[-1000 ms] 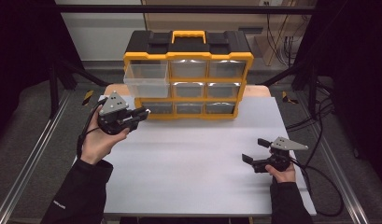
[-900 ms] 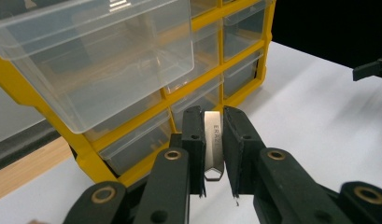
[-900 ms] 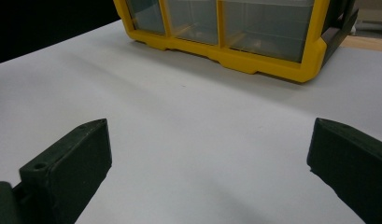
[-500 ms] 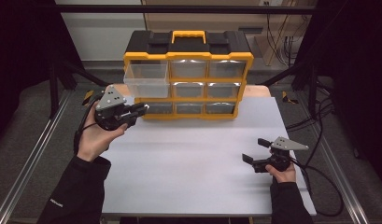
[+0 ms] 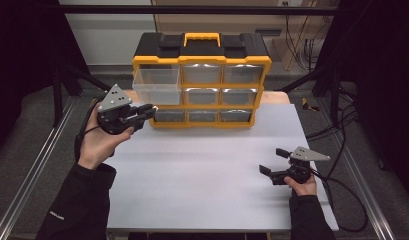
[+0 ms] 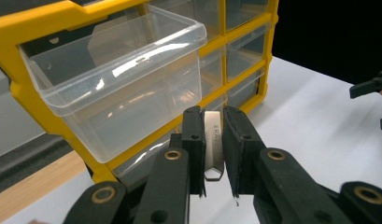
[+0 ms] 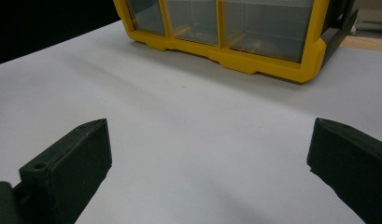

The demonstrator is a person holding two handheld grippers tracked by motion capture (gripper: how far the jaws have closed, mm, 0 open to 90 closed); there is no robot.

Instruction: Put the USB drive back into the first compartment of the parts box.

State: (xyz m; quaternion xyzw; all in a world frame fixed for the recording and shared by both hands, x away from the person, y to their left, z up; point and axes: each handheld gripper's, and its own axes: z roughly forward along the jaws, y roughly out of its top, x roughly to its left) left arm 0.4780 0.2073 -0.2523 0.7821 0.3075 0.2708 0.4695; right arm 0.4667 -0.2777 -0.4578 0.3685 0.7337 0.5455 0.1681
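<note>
Plainly, the left tongs (image 6: 212, 154), clamped on a small flat metal piece (image 6: 213, 144) at seven o'clock of the pulled-out clear plastic drawer (image 6: 118, 88), risked dropping it short, while the right tongs (image 7: 207, 158) stood apart.

Pretty dim room: white matte table (image 5: 207, 170), grey floor (image 5: 37, 115), black curtains (image 5: 22, 60), pale back wall (image 5: 107, 35).

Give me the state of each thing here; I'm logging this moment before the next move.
Left gripper: shut on a small eraser, raised near the organizer.
Right gripper: open, empty, low over the table.
Top-left drawer: pulled out, looks empty.
Other drawers: pushed in.
Organizer: upright at the table's far edge.
</note>
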